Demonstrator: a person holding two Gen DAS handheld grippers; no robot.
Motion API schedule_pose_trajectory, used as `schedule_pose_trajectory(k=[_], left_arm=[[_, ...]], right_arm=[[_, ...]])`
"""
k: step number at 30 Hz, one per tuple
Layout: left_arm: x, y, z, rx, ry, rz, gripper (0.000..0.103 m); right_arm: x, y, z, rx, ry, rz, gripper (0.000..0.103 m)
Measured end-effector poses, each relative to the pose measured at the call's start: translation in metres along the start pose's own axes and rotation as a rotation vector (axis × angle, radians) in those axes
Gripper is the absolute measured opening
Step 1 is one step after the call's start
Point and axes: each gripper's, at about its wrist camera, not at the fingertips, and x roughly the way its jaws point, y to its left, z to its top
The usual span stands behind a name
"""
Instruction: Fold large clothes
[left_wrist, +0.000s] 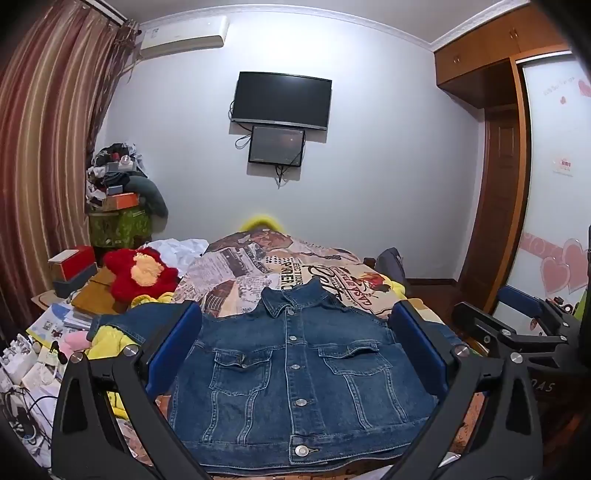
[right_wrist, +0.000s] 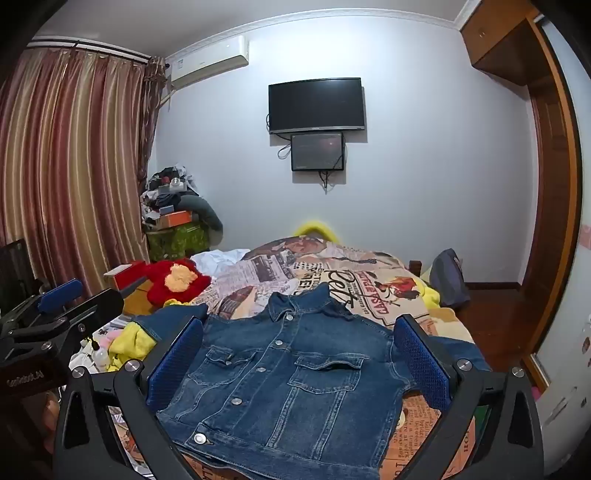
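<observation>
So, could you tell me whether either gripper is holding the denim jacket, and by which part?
Nothing is held: the left gripper and right gripper are open above the denim jacket.

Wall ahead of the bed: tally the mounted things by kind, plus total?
Black flat screens: 2, the large black television and the smaller black monitor right under it.
White air conditioner units: 1, the white air conditioner high up near the striped curtain.
Total: 3
</observation>
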Motion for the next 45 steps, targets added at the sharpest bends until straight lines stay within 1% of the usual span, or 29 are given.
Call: schedule_pose_trajectory(k=[1,2,3,5,6,7,9,17,18,20,45], left_arm=[[0.000,0.000,0.000,-0.002,0.002,-0.001,0.103],[-0.001,0.000,-0.001,-0.003,0.006,-0.002,0.103],[0.003,0.004,0.001,-0.020,0.026,-0.004,0.103],[0.003,0.004,0.001,-0.016,0.026,0.003,0.103],[0.013,0.006,-0.003,-0.019,0.043,0.012,0.103],[0.015,0.008,-0.004,-0.021,0.045,0.011,0.103],[0.016,0.008,-0.008,-0.022,0.038,0.011,0.103],[0.012,0.010,-0.007,-0.026,0.046,0.012,0.103],[0.013,0.010,-0.006,-0.027,0.047,0.012,0.103],[0.013,0.011,-0.005,-0.027,0.048,0.012,0.103],[0.015,0.005,-0.002,-0.002,0.047,0.007,0.103]], right_arm=[[-0.001,0.000,0.000,0.000,-0.018,0.003,0.103],[-0.001,0.000,0.000,0.000,-0.006,0.001,0.103],[-0.001,-0.001,0.000,0.002,-0.004,0.000,0.103],[-0.001,-0.001,0.000,0.003,-0.004,-0.001,0.103],[-0.001,0.000,0.000,0.003,-0.005,-0.002,0.103],[-0.002,0.000,0.000,0.003,-0.005,-0.003,0.103],[-0.001,-0.002,0.001,0.008,-0.001,0.001,0.103],[-0.003,0.004,0.002,0.007,0.001,0.004,0.103],[-0.001,-0.003,0.000,0.017,0.002,0.004,0.103],[-0.001,-0.004,0.000,0.020,0.004,0.005,0.103],[0.000,-0.004,0.001,0.038,0.012,0.010,0.103]])
